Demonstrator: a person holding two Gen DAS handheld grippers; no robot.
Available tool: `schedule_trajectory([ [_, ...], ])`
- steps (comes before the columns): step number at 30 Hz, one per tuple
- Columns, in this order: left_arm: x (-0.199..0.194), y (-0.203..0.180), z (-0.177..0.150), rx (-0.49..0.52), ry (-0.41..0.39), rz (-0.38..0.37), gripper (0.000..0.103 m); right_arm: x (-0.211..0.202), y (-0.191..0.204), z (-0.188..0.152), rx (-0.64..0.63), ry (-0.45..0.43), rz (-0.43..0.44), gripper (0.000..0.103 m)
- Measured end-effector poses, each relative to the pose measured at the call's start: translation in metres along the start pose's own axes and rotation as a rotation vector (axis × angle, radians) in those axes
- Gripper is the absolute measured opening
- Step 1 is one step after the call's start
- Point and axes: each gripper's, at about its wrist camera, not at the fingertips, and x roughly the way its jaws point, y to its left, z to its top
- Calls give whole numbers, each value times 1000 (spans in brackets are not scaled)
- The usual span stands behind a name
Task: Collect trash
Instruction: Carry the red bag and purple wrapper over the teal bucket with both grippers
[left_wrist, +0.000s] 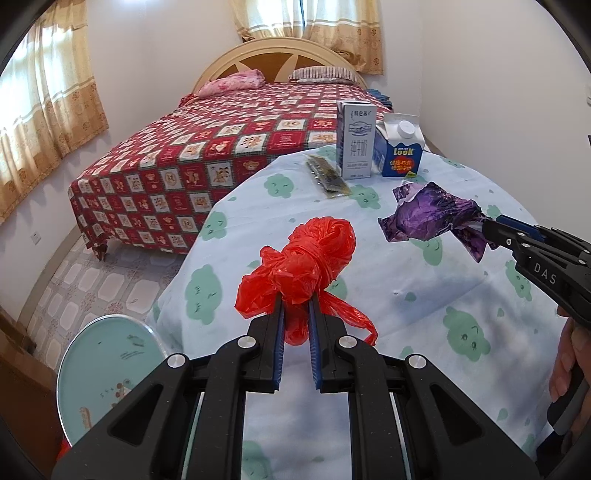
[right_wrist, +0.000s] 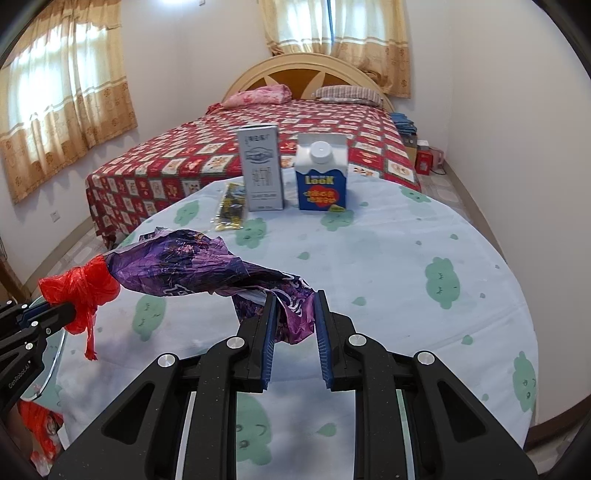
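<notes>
A: What has the left gripper (left_wrist: 295, 301) got?

B: Its blue pads are pinched tight on a knotted red plastic bag (left_wrist: 308, 258), which is lifted above the near left part of the round table (right_wrist: 406, 266). A loose tail of the bag hangs down past the fingers.

A: And the right gripper (right_wrist: 293, 301)?

B: Clamped on the twisted end of a crumpled purple foil wrapper (right_wrist: 184, 264). The wrapper sticks out to the left, clear of the pale blue tablecloth with its green cloud faces. In the right wrist view its far end meets the red bag, though I cannot tell whether they touch or only overlap.

A: Anything else on the table?

B: At the far edge, a tall grey milk carton (left_wrist: 356, 140) stands upright, and just beside it on the right a blue carton with a white screw cap (right_wrist: 321, 173). A flat, dark snack packet (left_wrist: 328, 177) lies just left of the grey carton.

A: Beyond that?

B: A bed with a red patterned cover (left_wrist: 207, 147), and a person's hand (left_wrist: 569, 365) on the right gripper's handle. A round pale green lid-like thing (left_wrist: 107, 365) sits below the table's left edge.
</notes>
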Motion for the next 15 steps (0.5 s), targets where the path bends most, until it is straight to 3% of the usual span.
schedule_trajectory([
  [15,-23,27,-23,-17,-11,38,12,-9,29,-6,-33,-12,38,21],
])
